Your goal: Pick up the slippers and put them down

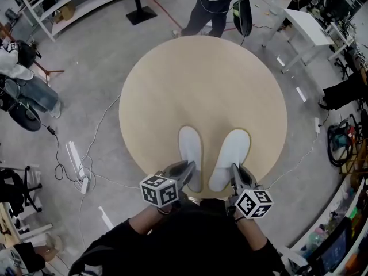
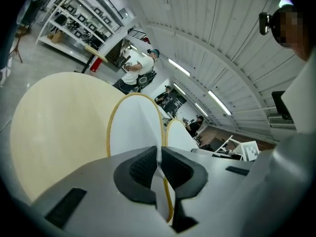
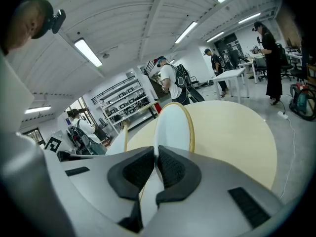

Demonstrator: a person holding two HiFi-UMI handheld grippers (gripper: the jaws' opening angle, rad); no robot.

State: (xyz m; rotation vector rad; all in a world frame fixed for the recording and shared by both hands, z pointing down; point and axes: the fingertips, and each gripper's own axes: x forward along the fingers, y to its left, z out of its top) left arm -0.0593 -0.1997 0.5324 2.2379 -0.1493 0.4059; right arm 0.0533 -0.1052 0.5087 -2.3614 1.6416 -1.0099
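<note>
i've got a slipper in each gripper. my left gripper (image 1: 185, 170) is nipped onto the near end of the left slipper (image 1: 191, 148), and my right gripper (image 1: 235, 172) onto the near end of the right slipper (image 1: 231, 151). both pairs of jaws stand narrow, almost together. in each, only a thin white fold of slipper is squeezed between the black ribbed pads (image 2: 142, 168).

the slippers are a matching pair: flat, long ovals, plain white, rounded at the far end. from the head view they look bare and smooth, a little greyer toward the end i hold. in the gripper views a thin tan line runs round each rim. the white face inside it has no pattern i can make out, and i cannot tell whether that face is the top or the sole.

they sit side by side over the table (image 1: 172, 85), a round, pale wood top. they are close to its near edge, about the middle of that edge, with their lengths pointing toward the far edge. they are apart, not touching. the left one runs nearly straight, and the right one angles a little outward, so their far ends are wider apart than the ends i grip. i cannot tell whether they rest on the tabletop or are clear of it.
</note>
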